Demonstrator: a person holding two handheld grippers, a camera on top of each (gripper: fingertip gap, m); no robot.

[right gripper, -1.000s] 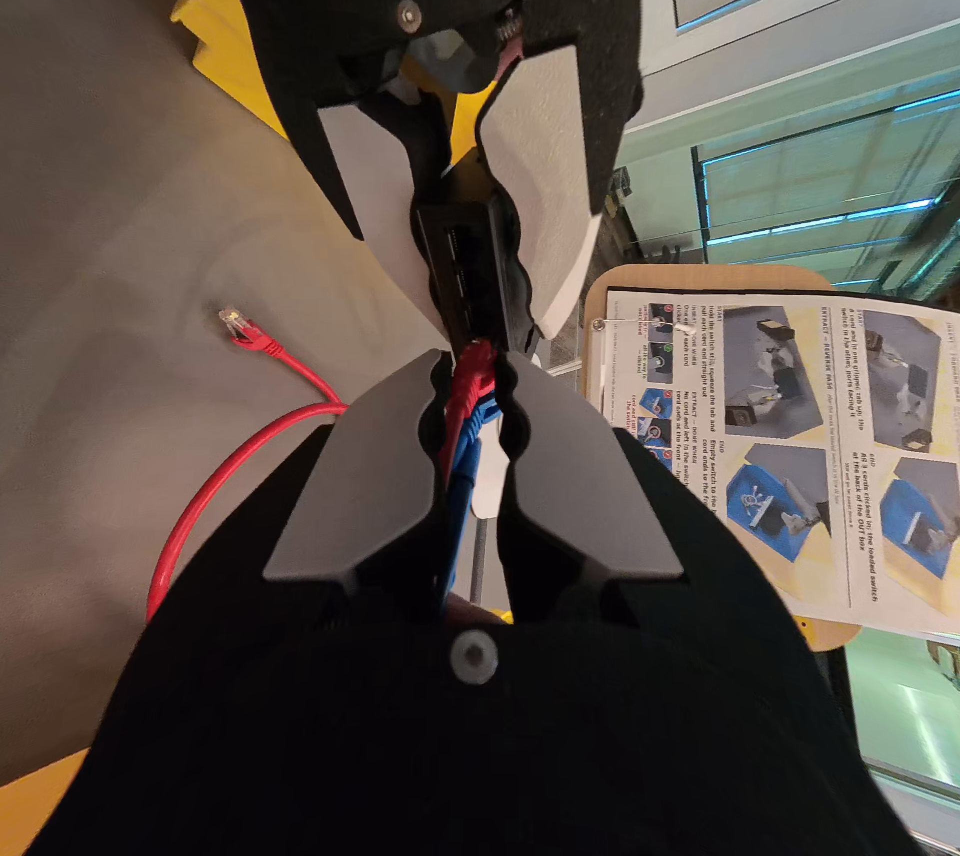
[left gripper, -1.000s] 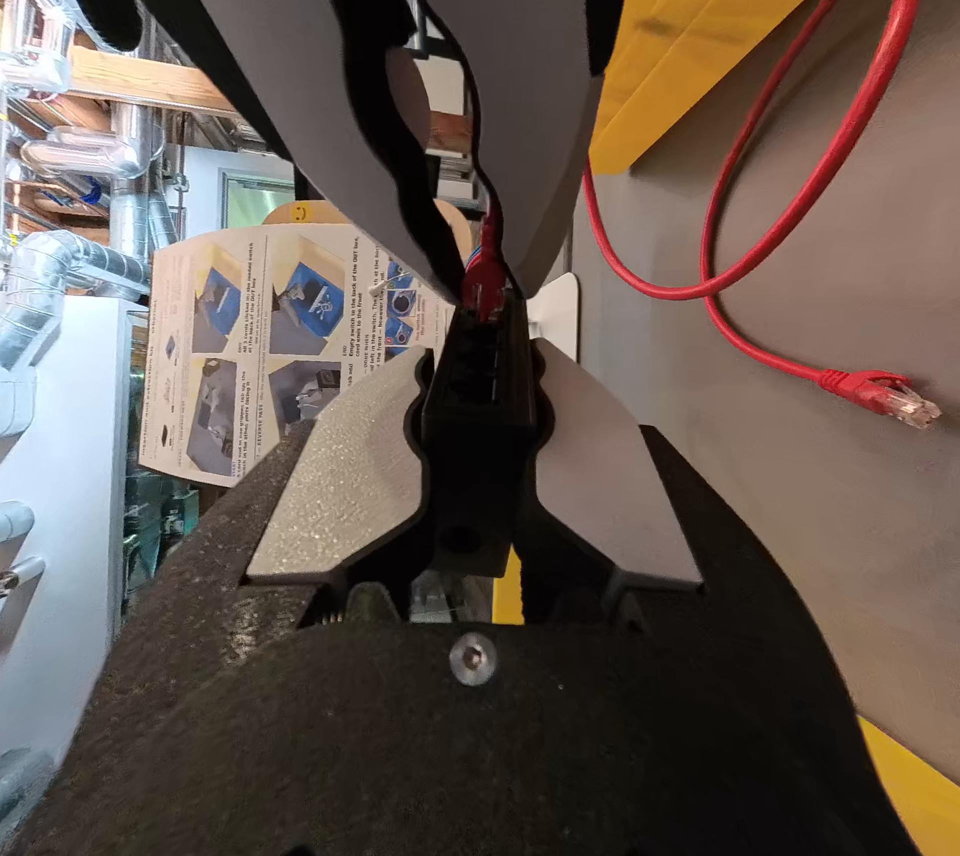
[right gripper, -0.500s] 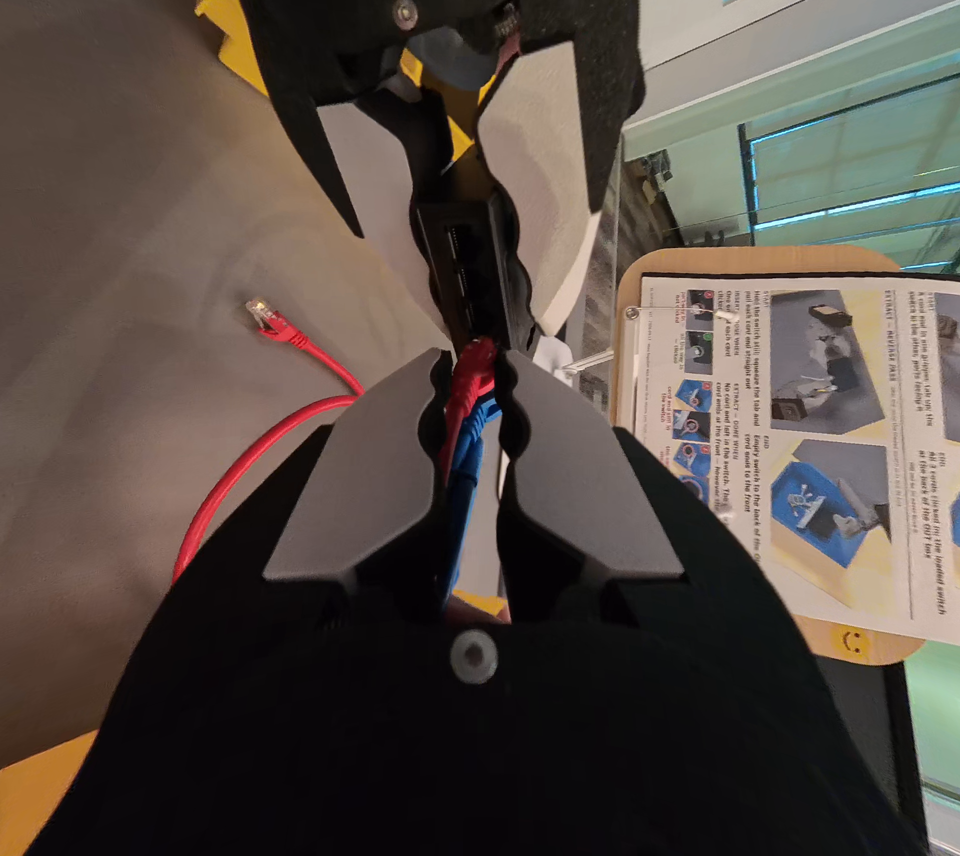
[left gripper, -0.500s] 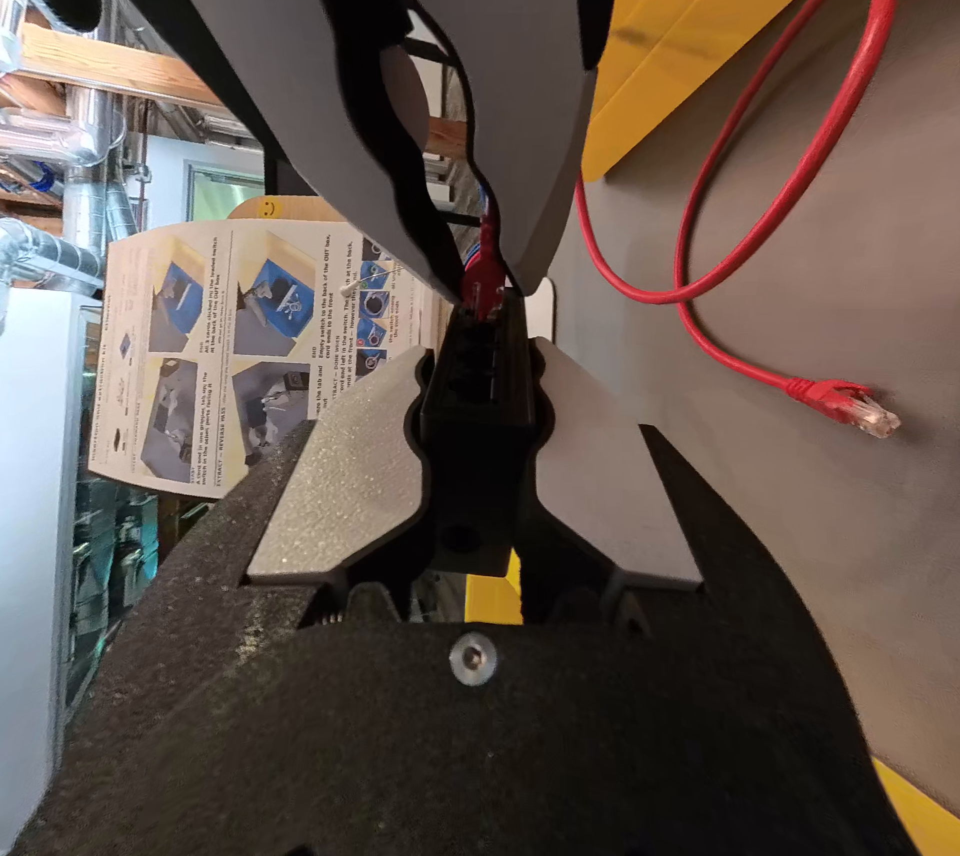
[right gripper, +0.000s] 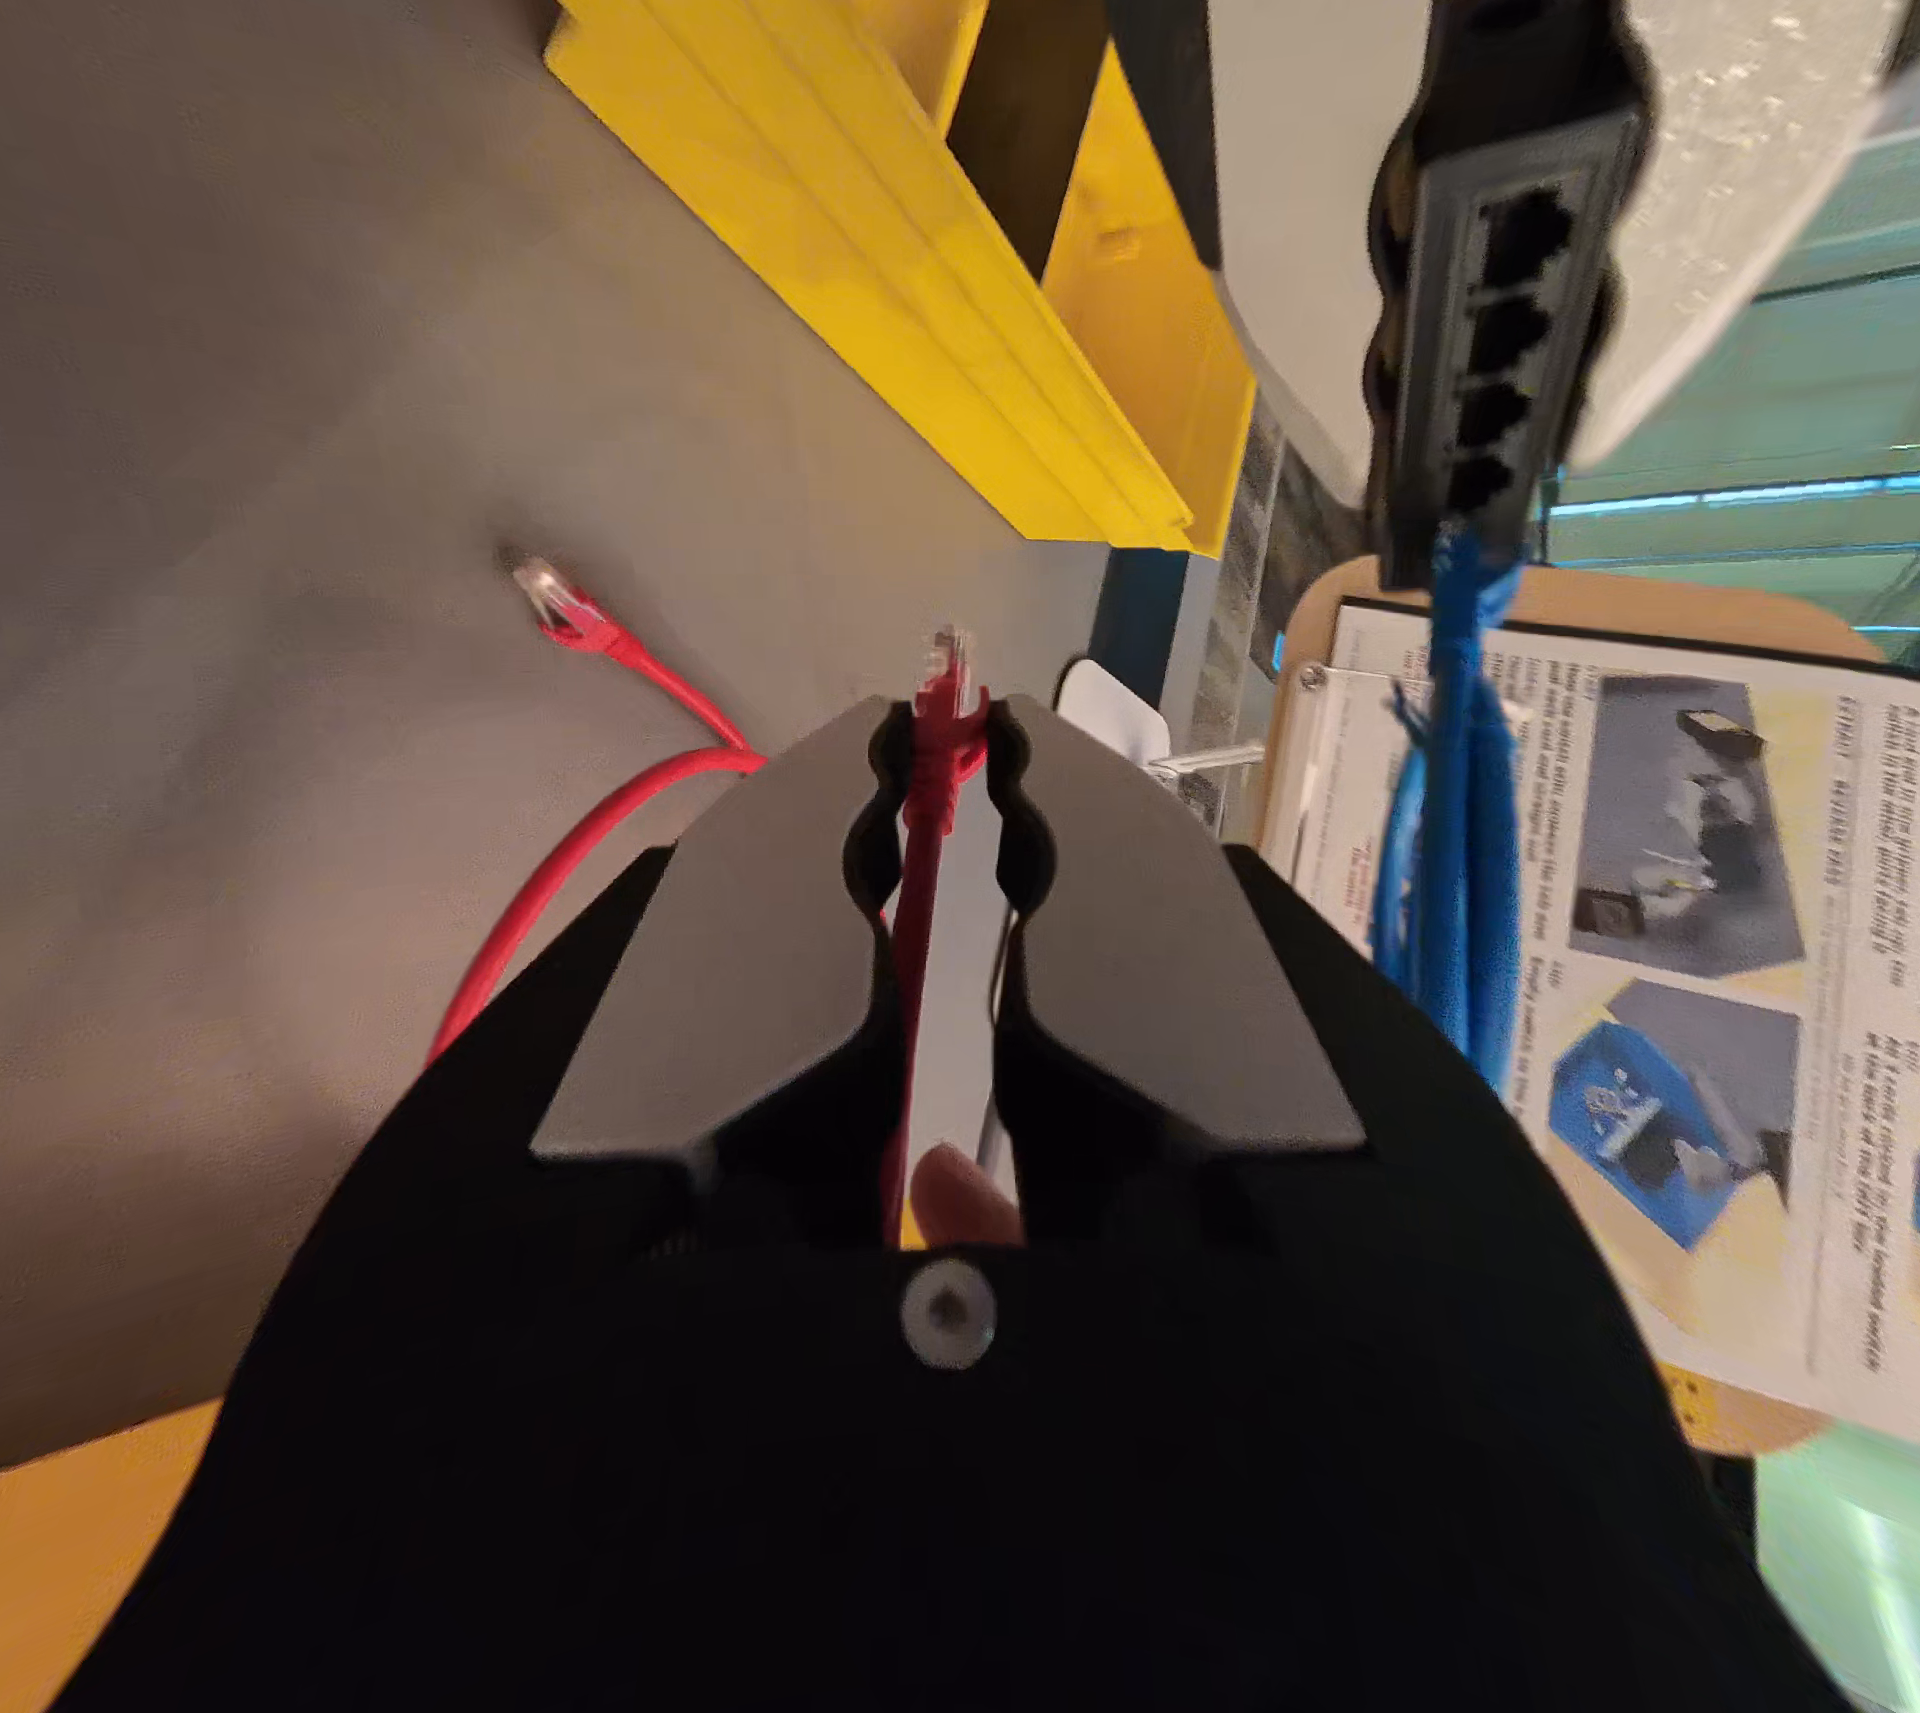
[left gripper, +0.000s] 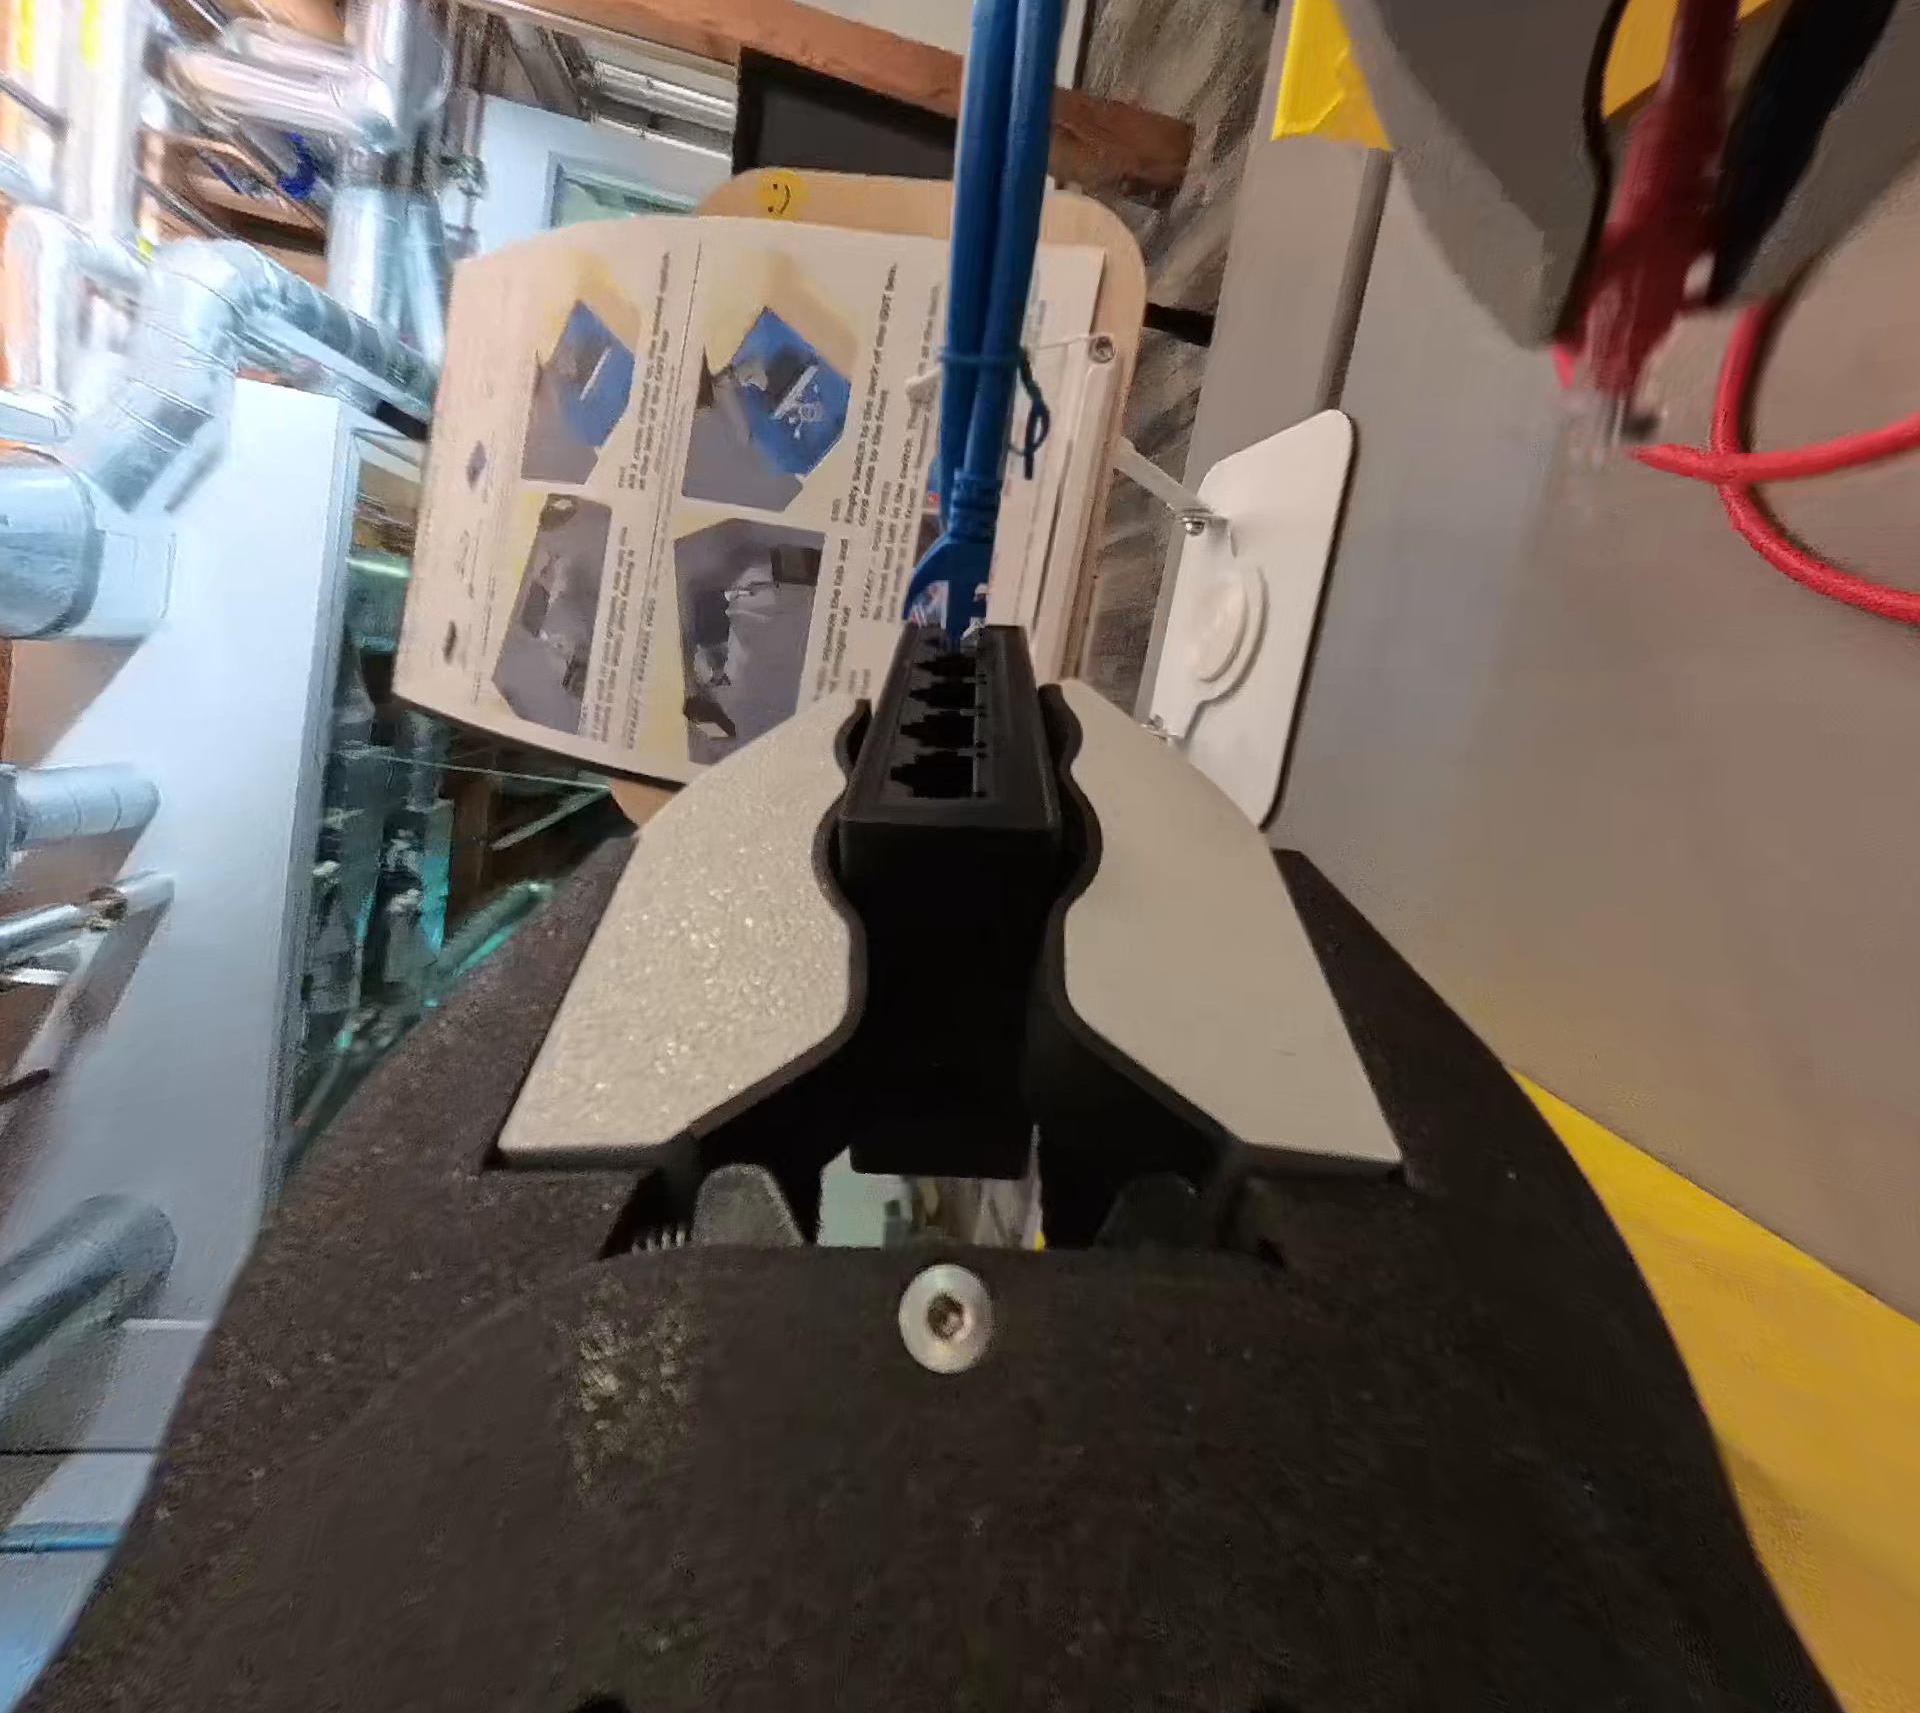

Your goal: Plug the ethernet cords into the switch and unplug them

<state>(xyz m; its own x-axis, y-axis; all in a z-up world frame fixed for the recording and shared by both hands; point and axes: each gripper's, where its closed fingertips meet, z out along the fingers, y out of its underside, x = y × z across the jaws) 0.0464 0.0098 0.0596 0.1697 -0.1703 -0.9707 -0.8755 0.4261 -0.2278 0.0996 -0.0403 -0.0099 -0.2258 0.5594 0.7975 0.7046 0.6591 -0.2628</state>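
Now unplugged: red ethernet plug, pinched in right claw, frame centre, clear of network switch. Left claw clamps switch; blue ethernet cord remains plugged, next for removal.

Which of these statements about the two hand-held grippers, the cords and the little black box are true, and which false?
1. The left gripper clamps the black switch. True.
2. The red cord's plug sits in a port. False: the right gripper holds it in the air, clear of the switch.
3. A blue cord is plugged into the switch. True.
4. The red cord's other plug lies on the grey tabletop. True.
5. All ports are filled. False: several are empty.
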